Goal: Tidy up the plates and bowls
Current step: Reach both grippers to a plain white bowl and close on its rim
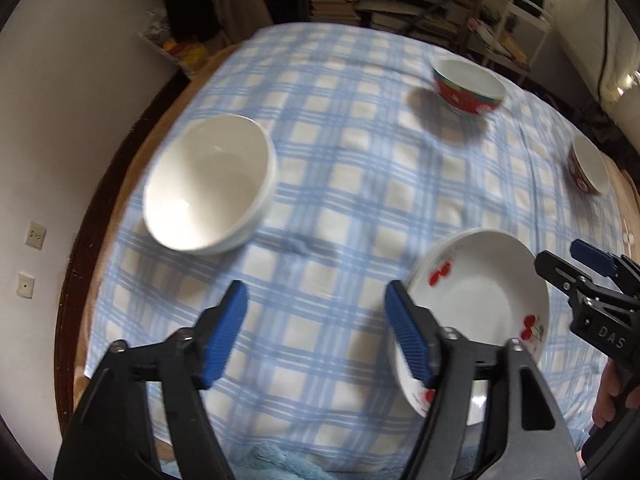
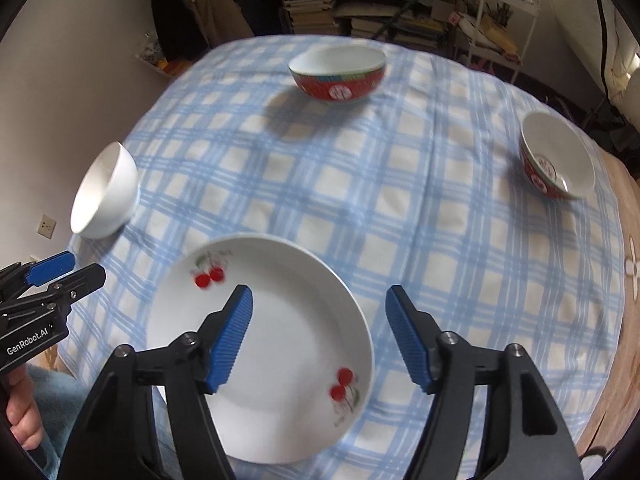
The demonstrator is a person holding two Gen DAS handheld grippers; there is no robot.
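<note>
A white plate (image 2: 276, 344) with red cherry prints on its rim lies flat at the near edge of the bench (image 2: 400, 200), which wears a blue-checked cloth. A plain white bowl (image 1: 210, 184) stands upright at the left, well apart from the plate. A red-patterned bowl (image 2: 338, 72) with a white inside stands at the far side, and a second red bowl (image 2: 556, 156) stands at the right.

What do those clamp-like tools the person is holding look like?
Both are black plastic. The left gripper and right gripper each have two fingers with ribbed blue pads and silver bolts. White lettering marks the bodies: "GenRobot.AI" on the left, "DAS" on the right.
</note>
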